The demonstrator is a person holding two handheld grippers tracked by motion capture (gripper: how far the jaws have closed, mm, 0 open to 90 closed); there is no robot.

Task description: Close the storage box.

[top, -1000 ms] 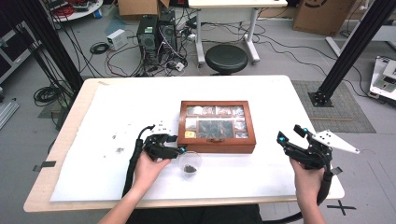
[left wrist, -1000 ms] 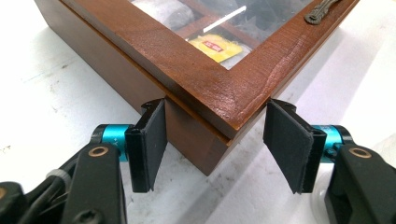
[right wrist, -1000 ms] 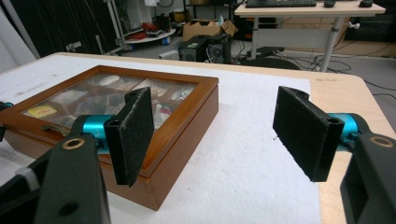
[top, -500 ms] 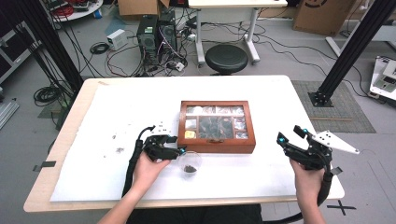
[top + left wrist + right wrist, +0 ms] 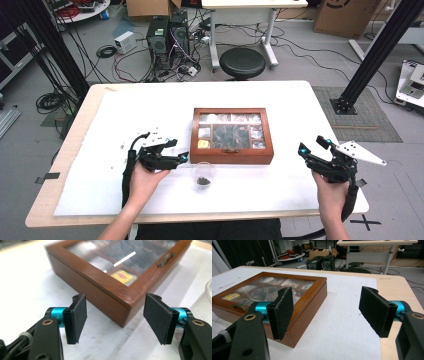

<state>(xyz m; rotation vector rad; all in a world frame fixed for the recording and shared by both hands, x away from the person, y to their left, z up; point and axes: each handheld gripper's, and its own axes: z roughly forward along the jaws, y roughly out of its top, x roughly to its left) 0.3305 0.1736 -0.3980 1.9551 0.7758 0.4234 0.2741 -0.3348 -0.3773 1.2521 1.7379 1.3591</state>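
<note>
A brown wooden box (image 5: 232,135) with a glass lid lies shut in the middle of the white table cover; small packets show under the glass. Just in front of it stands a clear plastic cup (image 5: 203,176) with something dark at the bottom. My left gripper (image 5: 179,151) is open, held at the box's front left corner, and nothing sits between its pads. In the left gripper view that corner of the box (image 5: 105,282) lies straight beyond the open left gripper (image 5: 116,320). My right gripper (image 5: 311,145) hovers open to the right of the box (image 5: 307,305), with nothing held.
The white cover (image 5: 125,120) spreads over a wooden table (image 5: 75,130). A metal latch (image 5: 165,258) sits on the box's front edge. The cup's rim (image 5: 206,302) lies close to my left gripper's right side. A black stool (image 5: 242,62) stands behind the table.
</note>
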